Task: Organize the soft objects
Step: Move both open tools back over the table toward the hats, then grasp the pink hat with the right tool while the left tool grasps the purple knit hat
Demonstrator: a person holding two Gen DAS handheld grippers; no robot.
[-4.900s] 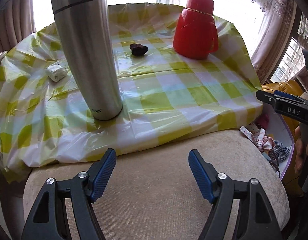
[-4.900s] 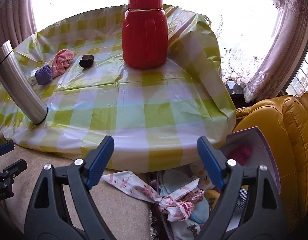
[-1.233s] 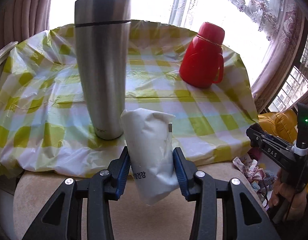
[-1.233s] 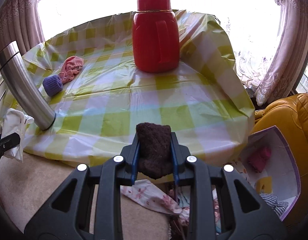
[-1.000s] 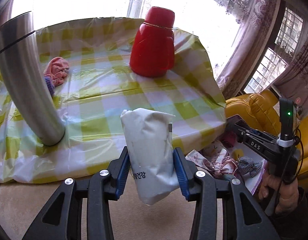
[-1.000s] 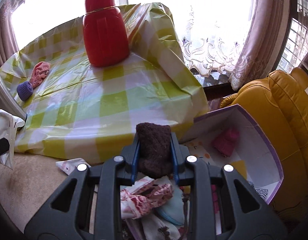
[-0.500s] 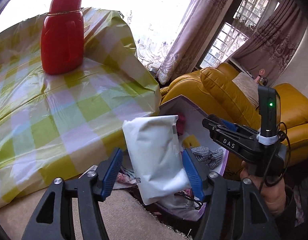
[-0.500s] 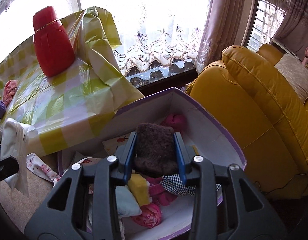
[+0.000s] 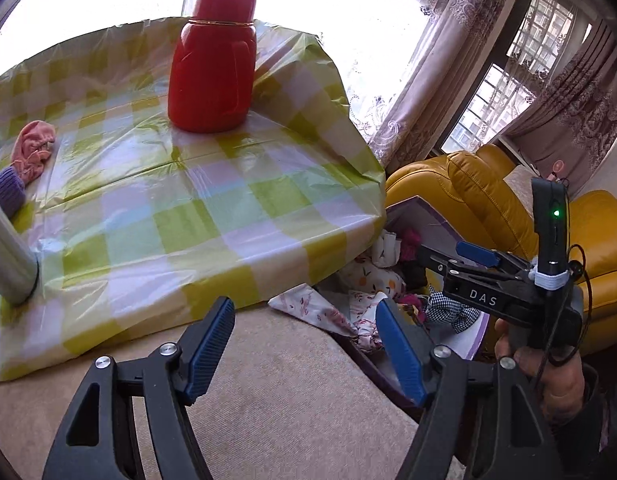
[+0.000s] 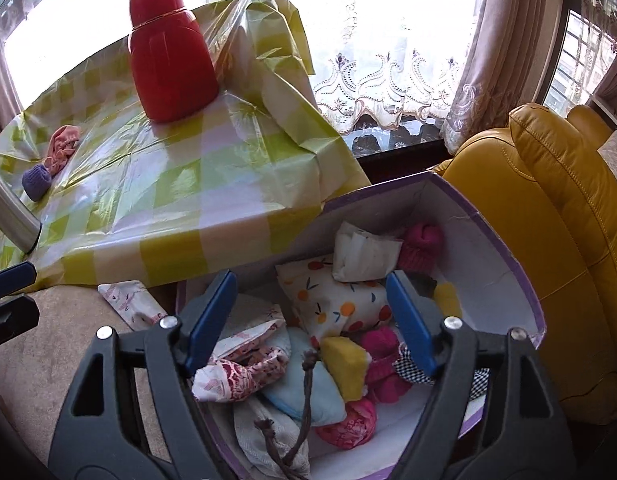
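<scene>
Just beyond and below the fingers of the right gripper, a purple-edged box is sitting open beside the counter, and its soft contents are lying loose inside it. The right gripper's fingers are spreading apart and gripping nothing; between them and further down, a fruit-printed cushion, a white packet and a pink knit piece are resting against the far wall, while a yellow block, a light blue pad, a floral cloth and a drawstring pouch are crowding the near end. A dark item is partly hiding behind the right-hand finger, so what it is stays uncertain. The left gripper is hovering over the beige cushion, its fingers standing wide and empty, with the counter ahead of them. Two soft things are waiting far off to the left of those fingers: a pink mitten touching a purple knit piece, near the red flask and a steel bottle. To do this step well, both grippers are probably needing to lift clear of the box before heading for those two, approaching low and pinching each at its thickest fold, one piece per gripper.
</scene>
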